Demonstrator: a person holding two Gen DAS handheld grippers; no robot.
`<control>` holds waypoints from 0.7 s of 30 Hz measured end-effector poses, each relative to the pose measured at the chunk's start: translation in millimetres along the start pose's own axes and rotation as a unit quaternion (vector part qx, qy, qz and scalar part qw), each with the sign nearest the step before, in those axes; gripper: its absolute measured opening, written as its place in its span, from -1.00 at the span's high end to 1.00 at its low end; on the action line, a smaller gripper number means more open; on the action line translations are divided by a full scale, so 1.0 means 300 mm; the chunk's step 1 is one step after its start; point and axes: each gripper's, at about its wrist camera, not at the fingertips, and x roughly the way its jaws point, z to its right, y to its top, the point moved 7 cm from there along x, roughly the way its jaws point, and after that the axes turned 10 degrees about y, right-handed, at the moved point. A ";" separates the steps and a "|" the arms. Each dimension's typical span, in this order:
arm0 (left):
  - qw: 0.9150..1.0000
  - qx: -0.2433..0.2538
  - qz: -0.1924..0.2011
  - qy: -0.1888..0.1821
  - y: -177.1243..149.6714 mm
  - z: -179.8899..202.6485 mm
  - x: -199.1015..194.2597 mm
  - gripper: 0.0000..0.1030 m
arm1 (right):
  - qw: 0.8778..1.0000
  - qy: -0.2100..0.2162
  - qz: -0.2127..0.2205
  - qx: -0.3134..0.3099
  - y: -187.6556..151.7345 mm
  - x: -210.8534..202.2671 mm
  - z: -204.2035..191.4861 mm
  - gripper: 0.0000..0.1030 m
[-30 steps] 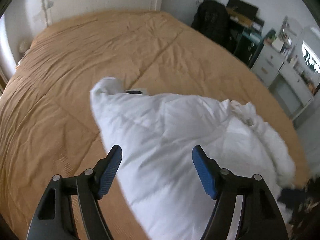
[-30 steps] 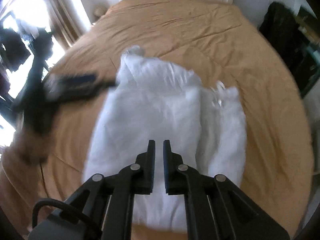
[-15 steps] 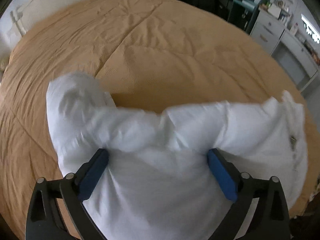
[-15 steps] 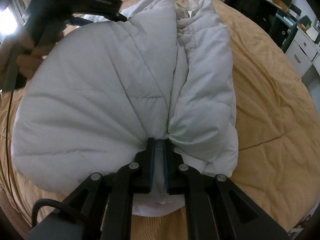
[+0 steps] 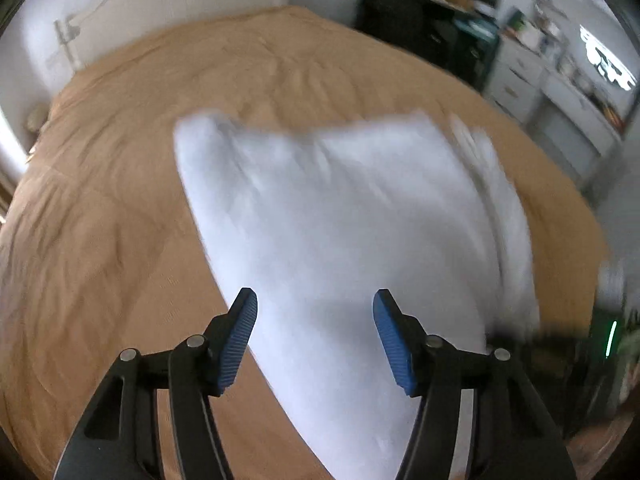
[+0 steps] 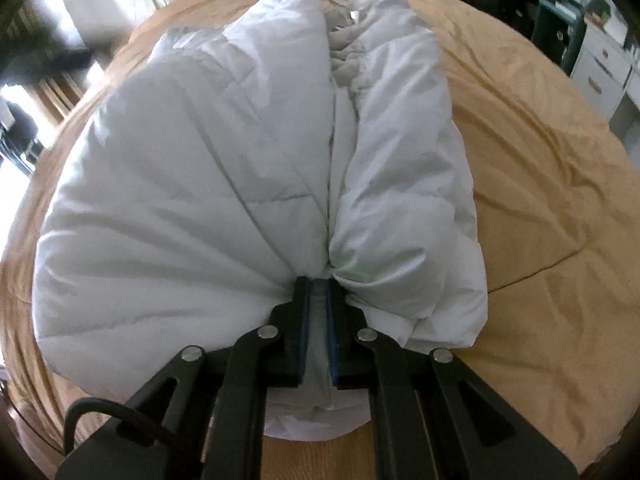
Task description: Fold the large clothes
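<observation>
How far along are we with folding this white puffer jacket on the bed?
Partway. Done: the white puffer jacket lies on the tan bedspread with its sides folded in to a centre seam. In hand: the right gripper is shut on the near hem, while the left gripper, its jaws closing, hovers above the fabric, pinching nothing. Left: probably a lengthwise fold; the jacket is not yet compact.
</observation>
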 end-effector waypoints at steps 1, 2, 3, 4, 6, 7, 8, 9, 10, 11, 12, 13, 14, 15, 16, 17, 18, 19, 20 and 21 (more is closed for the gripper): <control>1.000 0.006 0.006 0.015 -0.051 0.028 0.022 -0.21 | 1.000 0.012 0.002 0.010 0.001 -0.001 0.013 0.84; 0.999 0.000 0.010 0.032 -0.085 0.034 0.050 -0.22 | 1.000 0.019 0.003 0.016 0.002 0.000 0.028 0.84; 0.999 -0.011 -0.001 0.042 -0.108 0.037 0.089 -0.22 | 0.999 0.025 0.002 0.020 0.003 0.001 0.037 0.85; 0.998 -0.042 -0.025 0.033 -0.131 0.029 0.140 -0.22 | 0.999 0.029 0.000 0.024 0.003 0.002 0.045 0.85; 0.996 -0.077 -0.049 0.011 -0.135 0.002 0.170 -0.28 | 0.999 0.030 -0.003 0.027 0.006 0.006 0.063 0.85; 0.995 -0.082 -0.057 0.004 -0.119 -0.010 0.170 -0.28 | 0.999 0.030 -0.004 0.027 0.010 0.009 0.072 0.85; 0.994 -0.087 -0.064 -0.004 -0.095 -0.024 0.154 -0.21 | 0.999 0.030 -0.005 0.028 0.015 0.010 0.070 0.85; 0.993 -0.103 -0.057 -0.015 -0.055 -0.043 0.114 -0.12 | 0.999 0.030 -0.006 0.029 0.017 0.011 0.074 0.85; 0.992 -0.114 -0.041 -0.024 -0.016 -0.054 0.085 -0.13 | 0.999 0.029 -0.006 0.030 0.020 0.009 0.078 0.85; 0.992 -0.117 -0.020 -0.032 0.032 -0.057 0.058 -0.17 | 0.999 0.027 -0.005 0.030 0.018 0.006 0.077 0.85; 0.993 -0.110 -0.009 -0.035 0.078 -0.049 0.048 -0.18 | 0.999 0.027 -0.003 0.033 0.018 0.007 0.074 0.85; 0.995 -0.097 -0.012 -0.037 0.115 -0.025 0.060 -0.18 | 0.999 0.030 -0.001 0.038 0.016 0.005 0.066 0.85; 0.996 -0.078 -0.022 -0.040 0.143 0.012 0.094 -0.18 | 0.998 0.037 0.002 0.045 0.006 -0.003 0.060 0.85; 0.997 -0.061 -0.031 -0.029 0.159 0.045 0.137 -0.27 | 0.998 0.040 0.004 0.051 -0.011 -0.014 0.045 0.85; 0.998 -0.045 -0.037 -0.008 0.167 0.069 0.184 -0.38 | 0.997 0.045 0.006 0.056 -0.012 -0.016 0.050 0.85; 0.998 -0.036 -0.043 0.005 0.165 0.088 0.209 -0.51 | 0.997 0.047 0.006 0.057 -0.012 -0.020 0.059 0.85; 0.998 -0.025 -0.055 0.019 0.169 0.102 0.267 -0.60 | 0.997 0.049 0.007 0.059 -0.011 -0.020 0.069 0.85; 0.997 -0.025 -0.071 0.021 0.177 0.103 0.311 -0.63 | 0.997 0.051 0.007 0.061 -0.011 -0.020 0.074 0.85; 0.996 -0.032 -0.085 0.014 0.182 0.092 0.328 -0.67 | 0.997 0.050 0.007 0.061 -0.015 -0.020 0.077 0.85; 0.994 -0.040 -0.101 0.006 0.198 0.083 0.342 -0.67 | 0.997 0.050 0.007 0.063 -0.014 -0.018 0.081 0.85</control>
